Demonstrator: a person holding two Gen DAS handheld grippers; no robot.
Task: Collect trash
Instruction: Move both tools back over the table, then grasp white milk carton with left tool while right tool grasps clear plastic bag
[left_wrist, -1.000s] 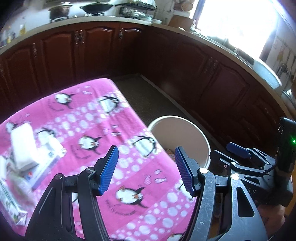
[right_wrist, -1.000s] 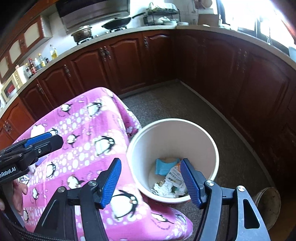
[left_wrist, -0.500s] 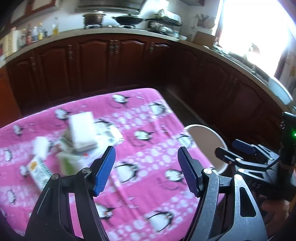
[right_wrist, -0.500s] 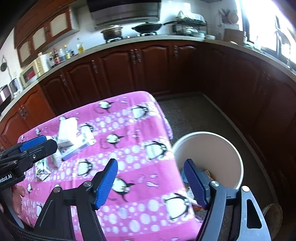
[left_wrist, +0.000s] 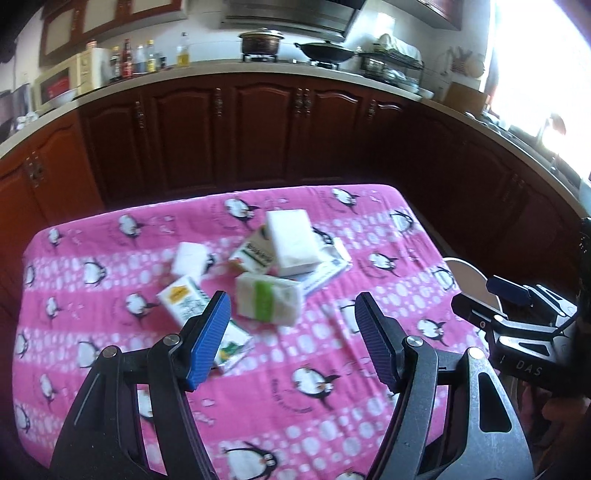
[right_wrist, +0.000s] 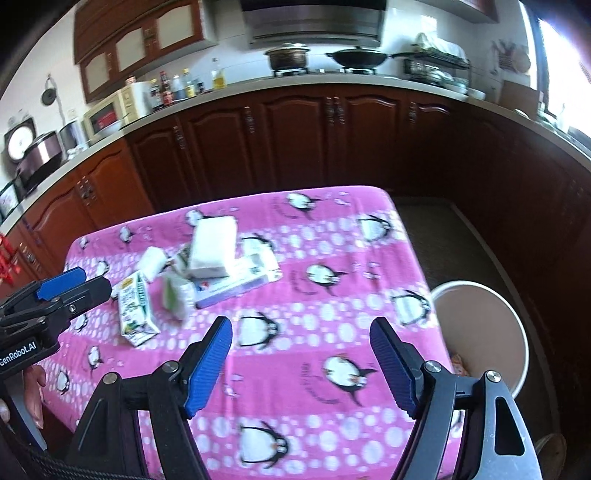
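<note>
Left wrist view: both grippers are hanging empty over a table with trash lying on its cloth.

The pink penguin tablecloth is covering the table, with dark wooden cabinets curving behind it. The cream trash bin is standing on the floor just beside the table's right edge. The trash is sitting in a loose pile near the cloth's middle: a white tissue pack is resting on top of a flat printed packet, a green-banded wrapper is lying in front, and a small drink carton and a white block are lying to the left. The left gripper is holding its blue jaws spread wide with nothing between them, above the near side of the pile. The right gripper is likewise gaping and empty, over bare cloth near the bin.
</note>
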